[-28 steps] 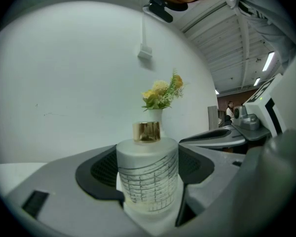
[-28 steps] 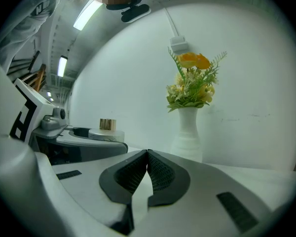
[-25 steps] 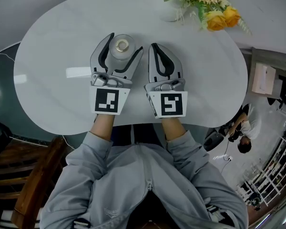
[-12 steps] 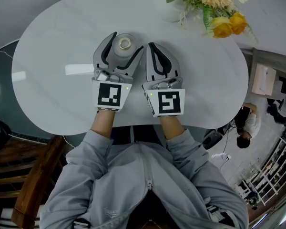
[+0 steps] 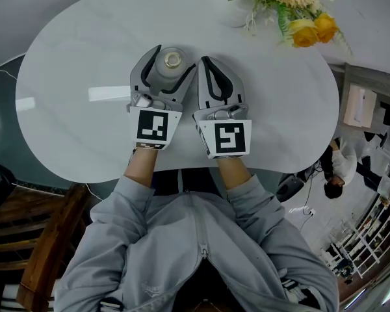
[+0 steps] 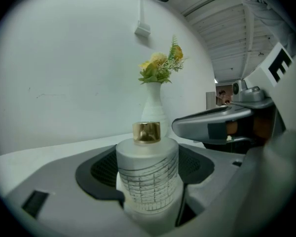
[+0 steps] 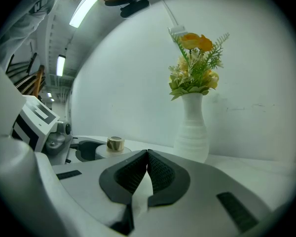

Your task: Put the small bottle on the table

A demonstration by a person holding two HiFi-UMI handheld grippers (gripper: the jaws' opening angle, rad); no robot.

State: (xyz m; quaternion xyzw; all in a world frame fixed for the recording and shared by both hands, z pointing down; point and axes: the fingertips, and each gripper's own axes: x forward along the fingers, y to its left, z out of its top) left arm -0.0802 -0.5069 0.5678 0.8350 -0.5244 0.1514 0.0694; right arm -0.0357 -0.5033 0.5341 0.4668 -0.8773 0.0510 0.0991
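The small bottle [image 5: 169,67] is frosted white glass with a gold cap [image 6: 146,132]. It stands upright between the jaws of my left gripper [image 5: 164,57], which is shut on it over the white table [image 5: 71,64]. The left gripper view shows the bottle's body [image 6: 148,174] clamped between the dark pads. My right gripper [image 5: 210,67] lies just right of the left one, shut with its pads touching and nothing between them. In the right gripper view the bottle's cap [image 7: 115,143] shows at the left.
A white ribbed vase [image 7: 191,132] with yellow and cream flowers [image 5: 292,8] stands at the table's far right. A wooden chair [image 5: 32,239] is at the lower left. A person [image 5: 335,168] stands on the floor at the right.
Both grippers have shifted a little to the right and forward on the table, the left one keeping its hold on the bottle. The person on the floor moved slightly.
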